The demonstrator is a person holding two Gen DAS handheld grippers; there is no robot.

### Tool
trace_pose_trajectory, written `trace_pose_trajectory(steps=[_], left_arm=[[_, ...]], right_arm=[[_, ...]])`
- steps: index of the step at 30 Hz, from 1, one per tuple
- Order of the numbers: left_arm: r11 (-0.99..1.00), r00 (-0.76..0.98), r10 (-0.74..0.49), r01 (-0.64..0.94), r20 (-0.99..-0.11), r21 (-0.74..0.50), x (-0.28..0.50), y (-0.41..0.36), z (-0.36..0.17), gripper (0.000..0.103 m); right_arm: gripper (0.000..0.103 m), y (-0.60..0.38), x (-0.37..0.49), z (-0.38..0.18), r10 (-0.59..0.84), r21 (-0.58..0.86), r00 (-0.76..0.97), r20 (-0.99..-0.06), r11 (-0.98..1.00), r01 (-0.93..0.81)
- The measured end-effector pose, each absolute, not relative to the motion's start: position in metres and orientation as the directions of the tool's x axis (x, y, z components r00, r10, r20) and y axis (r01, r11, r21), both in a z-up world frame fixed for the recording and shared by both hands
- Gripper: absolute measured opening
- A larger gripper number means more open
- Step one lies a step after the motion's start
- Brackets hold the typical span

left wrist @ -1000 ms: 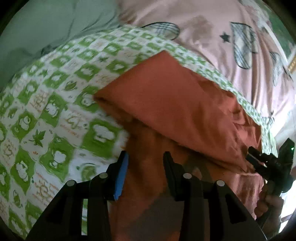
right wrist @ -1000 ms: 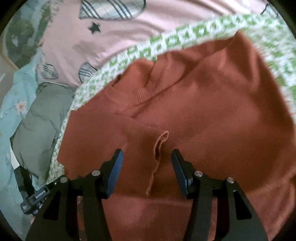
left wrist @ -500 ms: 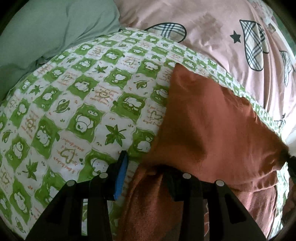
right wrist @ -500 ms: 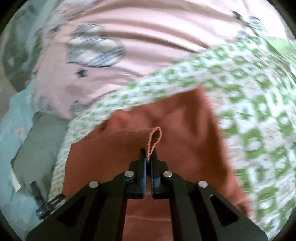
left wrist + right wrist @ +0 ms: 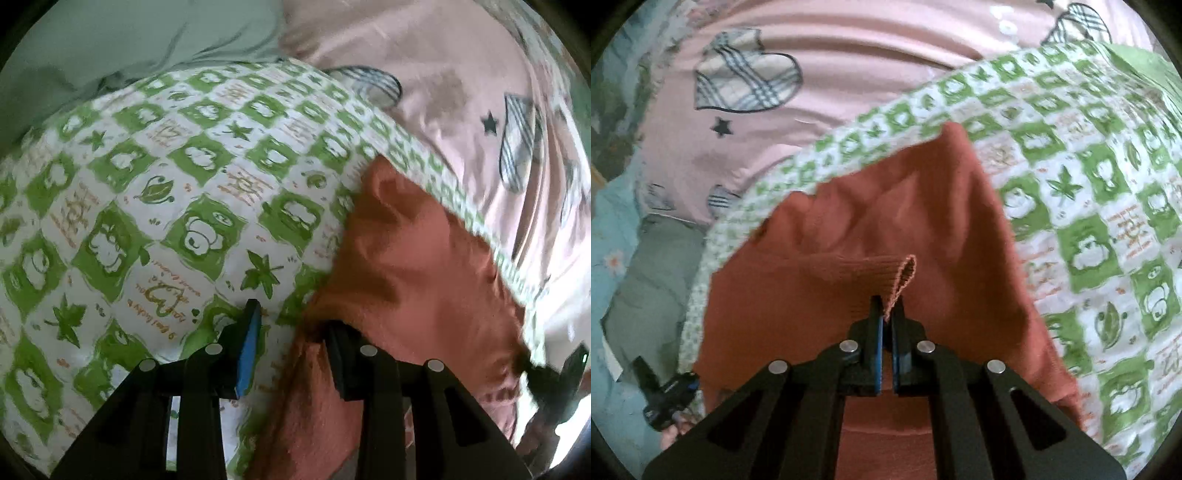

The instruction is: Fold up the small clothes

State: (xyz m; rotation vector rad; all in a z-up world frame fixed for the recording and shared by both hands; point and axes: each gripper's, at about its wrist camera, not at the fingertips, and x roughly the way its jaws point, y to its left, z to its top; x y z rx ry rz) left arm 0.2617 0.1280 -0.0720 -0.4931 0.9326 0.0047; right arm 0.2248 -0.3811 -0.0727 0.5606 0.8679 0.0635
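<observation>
My right gripper [image 5: 885, 306] pinching ribbed cuff [image 5: 886, 273] of rust sweater [image 5: 871, 221], which lies on green-checked quilt [image 5: 1089, 192] near its pink-sheet edge. My left gripper [image 5: 291, 325] jaws closing, still spread; sweater hem against right finger.

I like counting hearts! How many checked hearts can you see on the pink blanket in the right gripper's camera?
4. One big plaid heart at upper left, one cut off at the top right, and two small part-hidden ones by the pink blanket's lower left edge. More may be hidden.
</observation>
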Motion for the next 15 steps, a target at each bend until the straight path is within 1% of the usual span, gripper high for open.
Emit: trace_pose_trajectory(steps=[1, 2, 5, 7, 9, 10, 11, 13, 14, 15], left_arm=[[0.897, 0.596, -0.212, -0.196, -0.775, -0.396, 0.259, 0.126, -0.069, 0.035], [0.901, 0.593, -0.242, -0.157, -0.768, -0.404, 0.255, 0.126, -0.064, 0.032], [0.903, 0.613, -0.292, -0.077, -0.734, -0.424, 0.241, 0.132, -0.046, 0.032], [0.901, 0.634, -0.300, -0.057, -0.712, -0.430, 0.239, 0.137, -0.033, 0.032], [0.908, 0.653, -0.294, -0.037, -0.698, -0.417, 0.249, 0.137, -0.020, 0.032], [0.913, 0.658, -0.290, -0.028, -0.695, -0.407, 0.255, 0.135, -0.017, 0.032], [0.920, 0.663, -0.281, -0.019, -0.694, -0.391, 0.266, 0.130, -0.013, 0.032], [0.922, 0.655, -0.291, -0.002, -0.697, -0.387, 0.288, 0.121, -0.013, 0.032], [0.918, 0.642, -0.312, 0.012, -0.700, -0.397, 0.302, 0.113, -0.015, 0.032], [0.917, 0.634, -0.322, 0.023, -0.703, -0.399, 0.310, 0.107, -0.016, 0.032]], right_arm=[[0.004, -0.383, 0.225, -0.073, 0.282, 0.499, 0.655, -0.701, 0.850, 0.168], [0.004, -0.383, 0.223, -0.072, 0.292, 0.510, 0.660, -0.692, 0.845, 0.161], [0.004, -0.384, 0.217, -0.062, 0.355, 0.576, 0.671, -0.651, 0.807, 0.131], [0.004, -0.383, 0.211, -0.048, 0.405, 0.624, 0.691, -0.599, 0.777, 0.087], [0.004, -0.384, 0.206, -0.036, 0.407, 0.642, 0.710, -0.575, 0.762, 0.083], [0.004, -0.385, 0.205, -0.033, 0.368, 0.618, 0.718, -0.591, 0.779, 0.109], [0.005, -0.385, 0.207, -0.033, 0.291, 0.555, 0.718, -0.632, 0.816, 0.158], [0.008, -0.382, 0.216, -0.040, 0.057, 0.328, 0.662, -0.747, 0.898, 0.293], [0.009, -0.383, 0.217, -0.043, 0.009, 0.287, 0.651, -0.759, 0.902, 0.322], [0.011, -0.384, 0.214, -0.044, 0.014, 0.309, 0.666, -0.745, 0.893, 0.327]])
